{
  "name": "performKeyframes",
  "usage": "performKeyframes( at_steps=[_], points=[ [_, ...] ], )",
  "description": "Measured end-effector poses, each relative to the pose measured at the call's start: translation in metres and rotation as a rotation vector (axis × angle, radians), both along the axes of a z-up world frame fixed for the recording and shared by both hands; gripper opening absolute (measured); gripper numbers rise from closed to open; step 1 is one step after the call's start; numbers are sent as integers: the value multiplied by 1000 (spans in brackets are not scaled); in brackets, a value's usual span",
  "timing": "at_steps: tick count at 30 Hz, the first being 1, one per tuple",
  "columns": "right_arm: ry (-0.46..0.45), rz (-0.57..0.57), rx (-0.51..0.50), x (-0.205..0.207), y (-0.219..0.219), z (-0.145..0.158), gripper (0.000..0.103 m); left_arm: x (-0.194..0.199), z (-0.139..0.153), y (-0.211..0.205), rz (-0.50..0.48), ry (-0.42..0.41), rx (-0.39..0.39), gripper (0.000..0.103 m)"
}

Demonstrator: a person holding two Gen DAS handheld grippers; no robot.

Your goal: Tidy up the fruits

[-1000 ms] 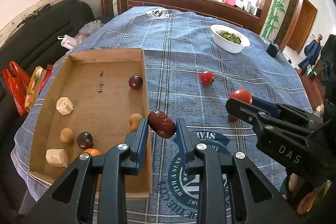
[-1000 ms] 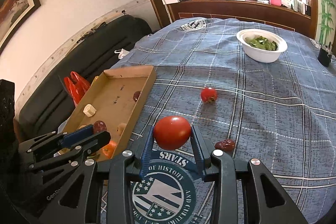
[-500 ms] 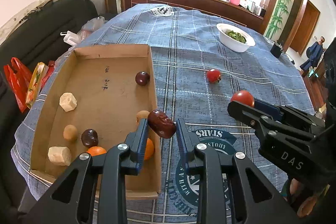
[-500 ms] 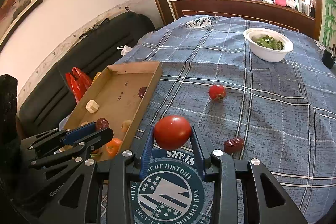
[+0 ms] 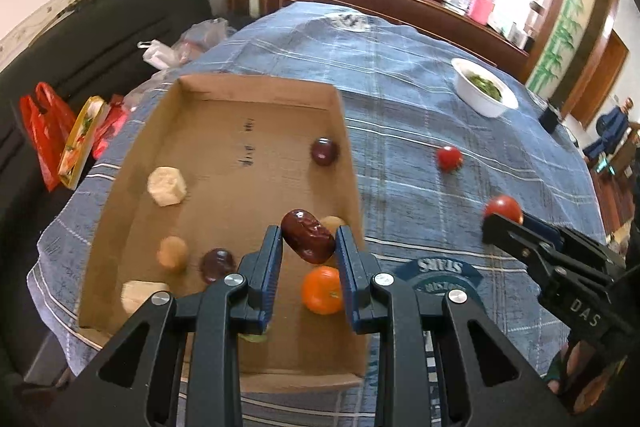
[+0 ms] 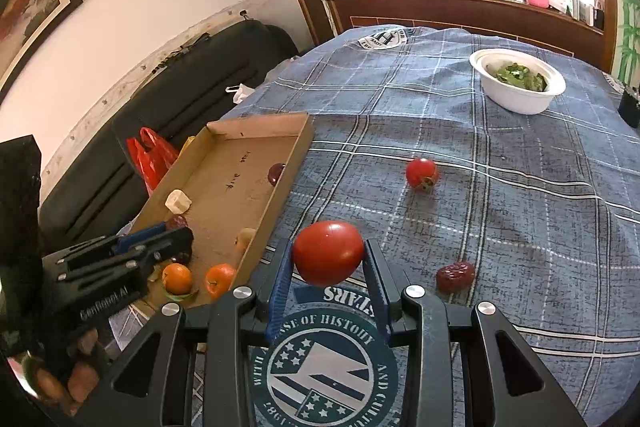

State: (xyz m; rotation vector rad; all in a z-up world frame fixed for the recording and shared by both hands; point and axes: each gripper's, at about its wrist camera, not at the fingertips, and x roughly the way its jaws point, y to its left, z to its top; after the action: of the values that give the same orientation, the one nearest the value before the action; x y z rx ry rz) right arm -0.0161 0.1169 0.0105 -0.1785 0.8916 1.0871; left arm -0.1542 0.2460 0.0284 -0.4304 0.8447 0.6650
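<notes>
— Since 1 second ago the left claw (image 5: pixel 308 247) has carried its wrinkled dark red date (image 5: pixel 307 241) from above the blue plaid cloth, across the box's right wall, to above the floor of the cardboard box (image 5: pixel 344 131).

— How is it held?

— Pinched between both blue pads, nearly closed, clear of the floor. 1 glossy orange (image 5: pixel 322 289) lies just below it.

— Any free room?

— The far half of the flat brown floor is mostly bare; pale chunky pieces and round fruits sit nearer the low walls.

— And the other side?

— The right claw (image 6: pixel 328 261) grips a smooth red tomato (image 6: pixel 328 252) above the surface (image 6: pixel 520 219), just right of the box. 1 small tomato (image 6: pixel 421 173) and 1 crinkled date (image 6: pixel 455 275) rest on open cloth.
</notes>
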Motion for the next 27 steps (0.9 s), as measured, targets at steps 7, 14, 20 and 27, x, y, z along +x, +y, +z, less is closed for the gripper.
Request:
performKeyframes(
  at_steps=[7,14,20,27],
  points=[
    [13,33,12,-6,20,-2,36,-11,2,24,51,0,-14,25],
    [35,106,16,-19,57,-3,36,-9,1,56,95,16,-26,25],
    [42,177,-1,-30,101,-6,36,2,-2,88,129,58,-18,25],
    [52,224,-58,-33,144,-26,36,17,-20,124,174,95,-57,25]
  ],
)
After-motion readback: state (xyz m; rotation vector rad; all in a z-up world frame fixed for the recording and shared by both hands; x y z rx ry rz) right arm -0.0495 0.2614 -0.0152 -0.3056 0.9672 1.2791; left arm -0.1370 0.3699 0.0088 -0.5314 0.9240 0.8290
